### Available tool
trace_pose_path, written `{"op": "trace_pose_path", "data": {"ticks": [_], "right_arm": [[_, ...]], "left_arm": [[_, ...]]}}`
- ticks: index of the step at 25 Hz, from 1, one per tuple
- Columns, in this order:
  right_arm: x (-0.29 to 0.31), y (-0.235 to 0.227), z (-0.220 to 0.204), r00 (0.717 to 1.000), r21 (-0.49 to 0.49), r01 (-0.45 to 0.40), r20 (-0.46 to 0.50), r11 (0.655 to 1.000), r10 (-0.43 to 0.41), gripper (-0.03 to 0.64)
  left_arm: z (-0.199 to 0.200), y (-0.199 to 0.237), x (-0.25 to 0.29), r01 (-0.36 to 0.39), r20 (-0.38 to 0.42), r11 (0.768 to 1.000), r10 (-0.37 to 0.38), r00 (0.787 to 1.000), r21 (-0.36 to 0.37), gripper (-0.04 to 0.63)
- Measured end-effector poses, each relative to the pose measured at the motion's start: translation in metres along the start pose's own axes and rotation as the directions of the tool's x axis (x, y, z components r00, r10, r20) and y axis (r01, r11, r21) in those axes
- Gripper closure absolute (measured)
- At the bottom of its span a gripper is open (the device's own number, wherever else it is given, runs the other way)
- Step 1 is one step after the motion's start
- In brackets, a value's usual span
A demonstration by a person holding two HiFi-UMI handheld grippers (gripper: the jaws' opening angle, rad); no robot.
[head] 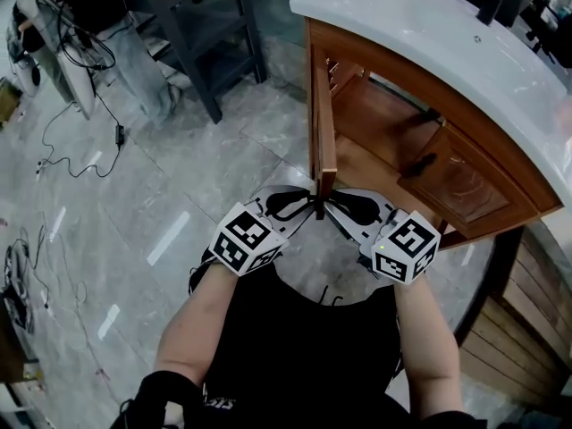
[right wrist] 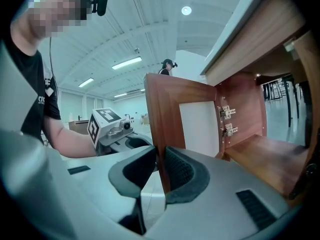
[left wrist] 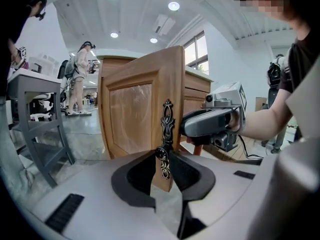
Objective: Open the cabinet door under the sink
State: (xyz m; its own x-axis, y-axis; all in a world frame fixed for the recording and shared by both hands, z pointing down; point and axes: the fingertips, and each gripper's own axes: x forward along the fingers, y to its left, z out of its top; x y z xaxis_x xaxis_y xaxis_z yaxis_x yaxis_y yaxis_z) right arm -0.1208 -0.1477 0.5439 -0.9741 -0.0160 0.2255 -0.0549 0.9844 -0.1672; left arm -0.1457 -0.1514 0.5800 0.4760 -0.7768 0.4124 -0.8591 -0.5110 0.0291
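The wooden cabinet door under the white sink top stands swung out, edge-on to me. My left gripper is at its free edge from the left, my right gripper from the right. In the left gripper view the jaws close around the dark ornate handle, pads against its knob. In the right gripper view the jaws pinch the door's edge, with the white inner panel and hinges beyond.
A second door with a dark handle stays shut to the right. The open compartment shows bare wood. A dark table stands at the back left; cables lie on the tiled floor. A person stands far off.
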Motion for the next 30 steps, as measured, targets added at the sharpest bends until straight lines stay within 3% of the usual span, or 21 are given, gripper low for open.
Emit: {"op": "trace_pose_path", "data": {"ticks": [8,15,22,27,30], "right_arm": [[0.052,0.025,0.009,0.997,-0.010,-0.073,-0.009,0.997,0.073,0.546],[0.083,0.035,0.017,0.995,-0.004,-0.103,-0.008,0.995,0.103,0.548],[0.088,0.039,0.013,0.997,0.013,-0.074,0.021,0.997,0.073,0.541],[0.072,0.019,0.007,1.000,0.045,-0.018,0.024,0.999,0.017,0.543],[0.064,0.011,0.005,1.000,0.048,0.009,0.028,0.999,-0.011,0.543]], "left_arm": [[-0.022,0.040,-0.044,-0.177,-0.036,0.982,0.175,0.984,-0.058,0.526],[-0.034,0.072,-0.066,-0.324,-0.047,0.938,0.321,0.946,-0.121,0.531],[-0.041,0.097,-0.082,-0.437,-0.040,0.886,0.436,0.899,-0.154,0.552],[-0.043,0.106,-0.086,-0.450,-0.029,0.875,0.452,0.891,-0.181,0.555],[-0.040,0.111,-0.096,-0.506,-0.016,0.842,0.512,0.859,-0.189,0.563]]}}
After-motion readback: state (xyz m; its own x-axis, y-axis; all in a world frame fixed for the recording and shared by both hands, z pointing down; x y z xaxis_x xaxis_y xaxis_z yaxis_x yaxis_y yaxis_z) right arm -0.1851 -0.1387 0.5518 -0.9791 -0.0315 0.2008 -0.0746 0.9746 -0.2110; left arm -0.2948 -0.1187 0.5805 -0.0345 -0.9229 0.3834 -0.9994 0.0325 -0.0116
